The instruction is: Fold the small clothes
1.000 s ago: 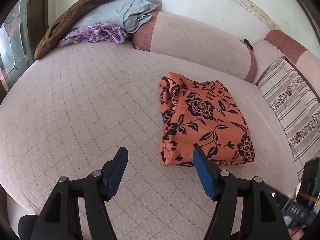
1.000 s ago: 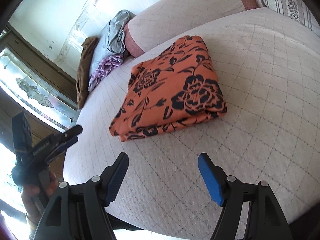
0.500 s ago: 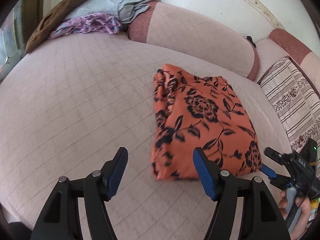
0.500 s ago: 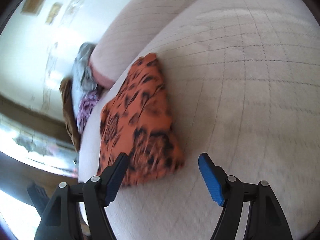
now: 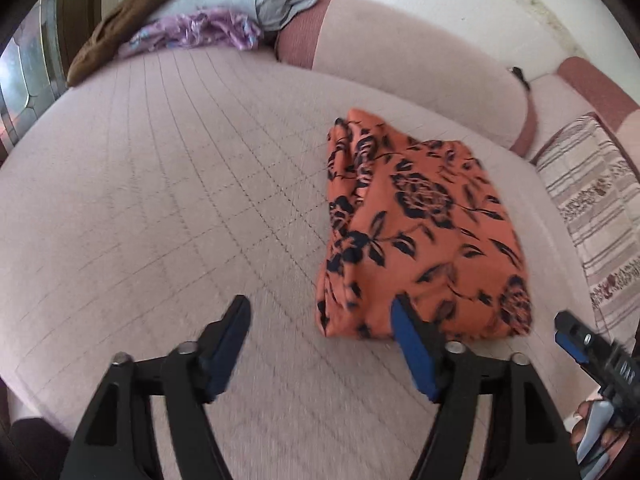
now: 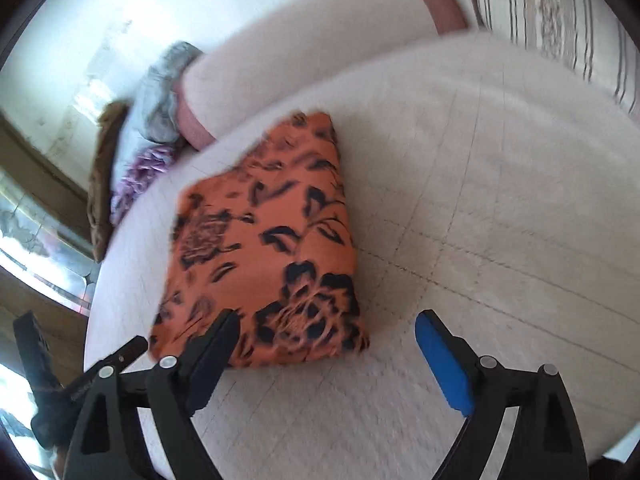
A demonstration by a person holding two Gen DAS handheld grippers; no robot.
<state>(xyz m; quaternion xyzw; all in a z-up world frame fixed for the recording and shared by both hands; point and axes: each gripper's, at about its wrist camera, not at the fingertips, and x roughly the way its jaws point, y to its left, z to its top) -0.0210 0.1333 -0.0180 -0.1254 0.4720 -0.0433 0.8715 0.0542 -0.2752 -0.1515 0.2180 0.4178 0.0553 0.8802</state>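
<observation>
both grippers moved in closer over the last second. the left gripper [image 5: 320, 344] and right gripper [image 6: 326, 354] have jaws wide apart, holding nothing. the folded orange floral garment [image 5: 420, 232] sits right of centre on the quilted cushion [image 5: 160, 200], so i'd guess this fold is done.
</observation>
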